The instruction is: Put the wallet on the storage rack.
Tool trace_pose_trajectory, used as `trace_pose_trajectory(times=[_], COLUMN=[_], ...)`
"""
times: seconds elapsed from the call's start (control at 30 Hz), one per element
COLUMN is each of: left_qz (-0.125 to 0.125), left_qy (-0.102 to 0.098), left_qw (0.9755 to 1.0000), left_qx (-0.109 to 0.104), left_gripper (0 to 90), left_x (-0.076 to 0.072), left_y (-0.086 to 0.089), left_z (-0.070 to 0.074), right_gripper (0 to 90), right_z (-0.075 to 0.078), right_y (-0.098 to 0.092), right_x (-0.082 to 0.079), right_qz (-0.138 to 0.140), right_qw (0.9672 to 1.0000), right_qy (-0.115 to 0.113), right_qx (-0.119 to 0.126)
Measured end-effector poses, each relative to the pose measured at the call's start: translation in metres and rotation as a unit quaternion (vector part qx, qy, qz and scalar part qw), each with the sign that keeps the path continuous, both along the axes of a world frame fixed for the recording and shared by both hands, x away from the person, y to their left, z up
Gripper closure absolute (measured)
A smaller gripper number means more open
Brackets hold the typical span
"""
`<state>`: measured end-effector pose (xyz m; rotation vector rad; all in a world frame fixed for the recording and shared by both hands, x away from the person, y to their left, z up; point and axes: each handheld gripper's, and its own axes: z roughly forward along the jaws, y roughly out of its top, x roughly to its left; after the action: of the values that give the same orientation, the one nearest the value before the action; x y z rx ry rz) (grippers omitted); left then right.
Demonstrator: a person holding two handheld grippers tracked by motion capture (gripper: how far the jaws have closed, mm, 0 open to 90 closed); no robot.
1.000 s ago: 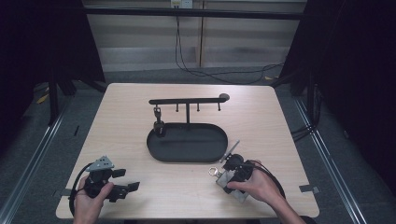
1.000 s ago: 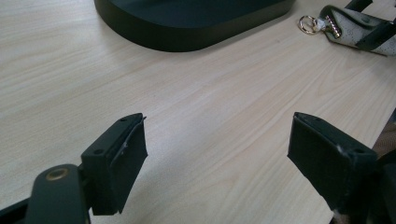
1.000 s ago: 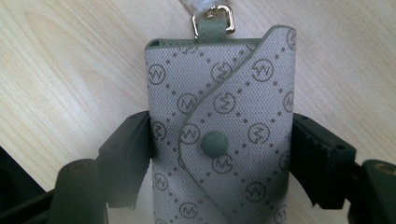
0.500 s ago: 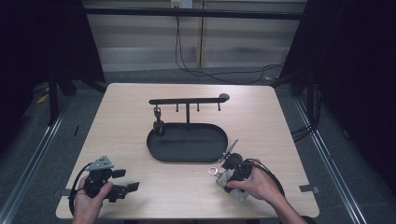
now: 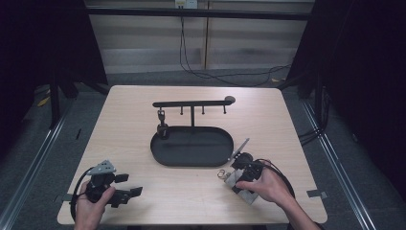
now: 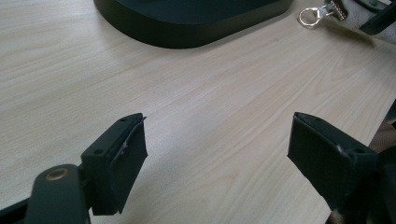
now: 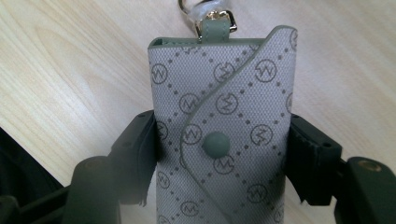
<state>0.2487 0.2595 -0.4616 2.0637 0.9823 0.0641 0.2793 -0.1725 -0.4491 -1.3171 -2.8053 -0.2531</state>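
Note:
A grey patterned key pouch point(image 7: 219, 107) with a snap button and a metal ring point(image 7: 196, 14) at its top lies on the wooden table. My right gripper point(image 7: 222, 154) is shut on it; its jaws have just been closing and now press both sides of the pouch. In the high view this gripper point(image 5: 238, 173) sits near the front right, just off the black oval tray point(image 5: 191, 146), with the ring point(image 5: 221, 175) poking out left. My left gripper point(image 5: 129, 184) rests at the front left, open, with nothing between its jaws point(image 6: 217, 154).
Behind the tray stands a black hanger rail point(image 5: 191, 103) with small hooks; a small dark item point(image 5: 162, 122) hangs from its left hook. The left gripper view catches the tray's edge point(image 6: 187, 32) and the pouch's ring point(image 6: 308, 18) farther off.
The right hand and its gripper have shifted only slightly beside the tray. The left hand has stayed where it was.

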Motion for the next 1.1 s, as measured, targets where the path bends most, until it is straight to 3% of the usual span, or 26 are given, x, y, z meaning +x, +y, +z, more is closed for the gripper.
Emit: trace_pose_trajectory(times=[0.47, 0.77, 1.1], left_qz=[0.004, 0.007, 0.007], left_qy=[0.006, 0.006, 0.007], left_qw=[1.0000, 1.0000, 0.9999], left_qx=[-0.002, -0.001, -0.002], left_gripper=[19.1, 19.1, 19.1], left_x=[0.000, 0.001, 0.001], left_y=[0.003, 0.002, 0.003], left_z=[-0.002, -0.001, -0.001], right_gripper=[33.8, 33.8, 33.8], right_z=[0.021, 0.037, 0.043], right_y=[-0.006, -0.015, -0.018], right_x=[0.012, 0.018, 0.025], right_qz=[-0.003, -0.018, -0.024], right_qw=[1.0000, 0.9996, 0.9993], right_qy=[0.004, -0.011, -0.011], right_qx=[0.007, 0.020, 0.025])
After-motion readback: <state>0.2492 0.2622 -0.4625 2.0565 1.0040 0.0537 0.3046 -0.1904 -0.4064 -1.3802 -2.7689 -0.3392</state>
